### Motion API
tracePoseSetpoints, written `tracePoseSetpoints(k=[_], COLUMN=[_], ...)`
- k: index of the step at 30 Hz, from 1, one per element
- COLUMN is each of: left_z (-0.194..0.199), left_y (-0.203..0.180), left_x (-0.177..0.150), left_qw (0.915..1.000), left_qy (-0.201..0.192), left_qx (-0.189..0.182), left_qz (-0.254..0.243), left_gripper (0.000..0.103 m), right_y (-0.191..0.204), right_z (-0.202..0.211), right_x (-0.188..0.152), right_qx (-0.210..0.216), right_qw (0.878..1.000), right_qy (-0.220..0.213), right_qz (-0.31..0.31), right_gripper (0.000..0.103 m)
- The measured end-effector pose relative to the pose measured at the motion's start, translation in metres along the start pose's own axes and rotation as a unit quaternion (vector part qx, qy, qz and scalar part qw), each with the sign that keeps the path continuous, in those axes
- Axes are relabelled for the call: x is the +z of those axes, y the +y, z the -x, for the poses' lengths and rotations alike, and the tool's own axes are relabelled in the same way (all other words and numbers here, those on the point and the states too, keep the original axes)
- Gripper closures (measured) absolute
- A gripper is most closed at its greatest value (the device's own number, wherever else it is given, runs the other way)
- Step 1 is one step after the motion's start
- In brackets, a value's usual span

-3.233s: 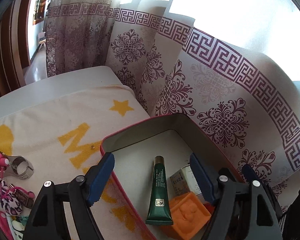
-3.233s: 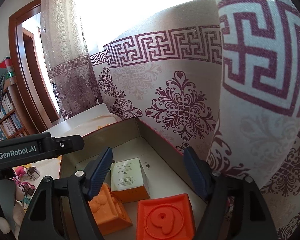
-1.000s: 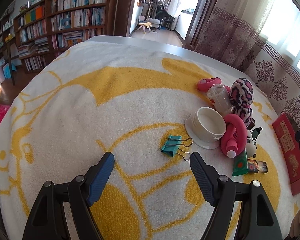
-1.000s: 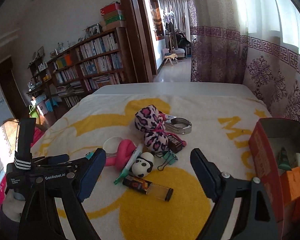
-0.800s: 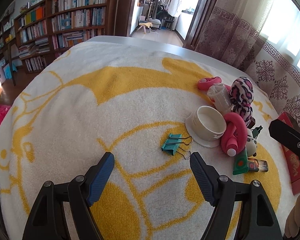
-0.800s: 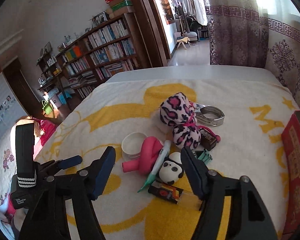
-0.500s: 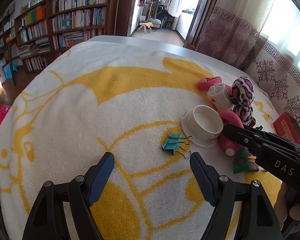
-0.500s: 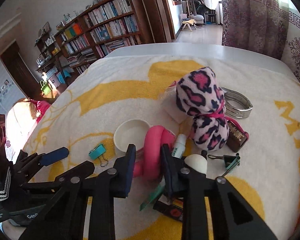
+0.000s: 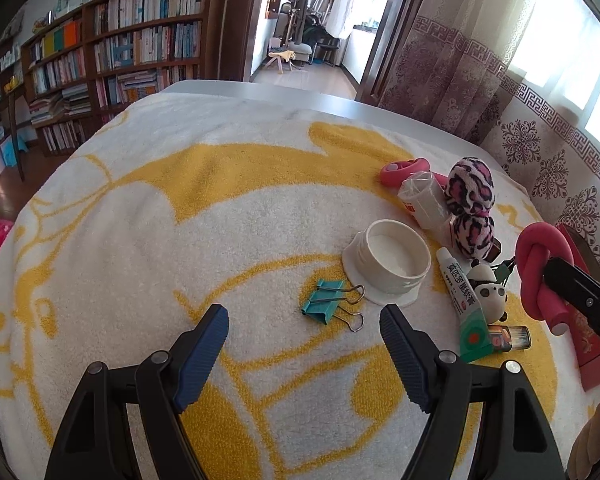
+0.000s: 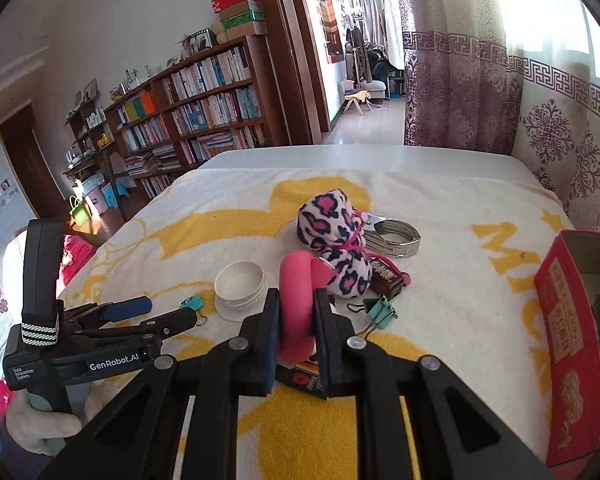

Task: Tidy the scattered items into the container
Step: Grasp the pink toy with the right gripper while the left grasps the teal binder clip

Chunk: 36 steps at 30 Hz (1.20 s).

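Observation:
My right gripper point(image 10: 296, 308) has its jaws closing, and its blue pads press on a knotted pink foam roller point(image 10: 296, 280) held just above the pile. In the left wrist view the roller point(image 9: 540, 264) hangs at the right, clear of the white lid point(image 9: 392, 256). The left gripper point(image 9: 304, 312) stands open over the towel, right in front of a teal binder clip point(image 9: 326, 306), with nothing between its fingers. The red tin box point(image 10: 560, 320) sits at the right edge with orange blocks inside.
A leopard-print plush point(image 10: 336, 240), metal bangle point(image 10: 396, 238), panda figure point(image 9: 488, 292), ointment tube point(image 9: 464, 300), small bottle point(image 9: 508, 338) and a second teal clip point(image 10: 380, 310) lie clustered on the yellow-and-white towel. Curtains hang behind the box.
My right gripper came down into the pile, closed from wide open onto the pink foam roller, and drew it away from the white lid toward the box. The left gripper stayed still and open.

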<state>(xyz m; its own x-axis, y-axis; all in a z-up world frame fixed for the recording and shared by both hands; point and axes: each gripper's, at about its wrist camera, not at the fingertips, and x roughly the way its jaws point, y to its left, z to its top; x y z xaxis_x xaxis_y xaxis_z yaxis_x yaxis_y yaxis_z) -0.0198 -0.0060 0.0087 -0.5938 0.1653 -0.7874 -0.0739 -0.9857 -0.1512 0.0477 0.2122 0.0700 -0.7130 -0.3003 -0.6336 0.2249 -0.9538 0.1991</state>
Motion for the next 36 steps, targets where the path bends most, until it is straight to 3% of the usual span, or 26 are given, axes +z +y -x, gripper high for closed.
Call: tracePoseSetpoints(k=[4,7,9,11,12,18,24,29,31,33,36], left_z=[-0.011,-0.017,-0.017,-0.016,-0.015,0.011,0.023,0.011,0.007,0.005,0.005], left_y=[-0.014,-0.015,-0.014,-0.012,-0.012,-0.011,-0.01,-0.008,-0.009,-0.012,-0.017], left_x=[0.004,0.008,0.01,0.009,0.009,0.003,0.004,0.001,0.0,-0.001,-0.002], left_qw=[0.9985,0.9983,0.9986,0.9987,0.9988,0.9989,0.9987,0.9995,0.9996,0.9998,0.9997], left_qy=[0.014,0.02,0.018,0.017,0.016,-0.009,-0.023,0.004,0.013,0.008,0.002], left_qx=[0.021,0.019,0.013,0.012,0.007,-0.014,-0.017,-0.016,-0.021,-0.014,-0.011], left_qz=[-0.049,-0.052,-0.048,-0.047,-0.046,-0.043,-0.042,-0.026,-0.016,-0.012,-0.022], left_gripper=[0.024,0.039,0.06,0.067,0.075,0.085,0.085,0.083,0.07,0.031,0.029], right_y=[-0.012,-0.017,-0.016,-0.015,-0.016,-0.021,-0.023,-0.023,-0.023,-0.025,-0.026], right_z=[0.002,0.004,0.006,0.011,0.012,0.017,0.019,0.019,0.018,0.016,0.016], right_x=[-0.002,-0.001,0.0,0.0,0.001,0.002,0.004,0.003,0.003,0.002,0.002], right_qx=[0.003,0.009,0.01,0.009,0.008,-0.009,-0.012,-0.008,-0.007,-0.005,-0.006], right_qw=[1.0,0.999,0.999,0.999,0.999,0.999,0.998,0.998,0.998,0.998,0.998], right_qy=[0.001,-0.002,-0.009,-0.017,-0.02,-0.035,-0.042,-0.04,-0.038,-0.035,-0.034], right_qz=[-0.024,-0.035,-0.034,-0.034,-0.033,-0.039,-0.047,-0.051,-0.052,-0.054,-0.055], right_gripper=[0.085,0.085,0.085,0.085,0.085,0.085,0.085,0.085,0.085,0.085,0.085])
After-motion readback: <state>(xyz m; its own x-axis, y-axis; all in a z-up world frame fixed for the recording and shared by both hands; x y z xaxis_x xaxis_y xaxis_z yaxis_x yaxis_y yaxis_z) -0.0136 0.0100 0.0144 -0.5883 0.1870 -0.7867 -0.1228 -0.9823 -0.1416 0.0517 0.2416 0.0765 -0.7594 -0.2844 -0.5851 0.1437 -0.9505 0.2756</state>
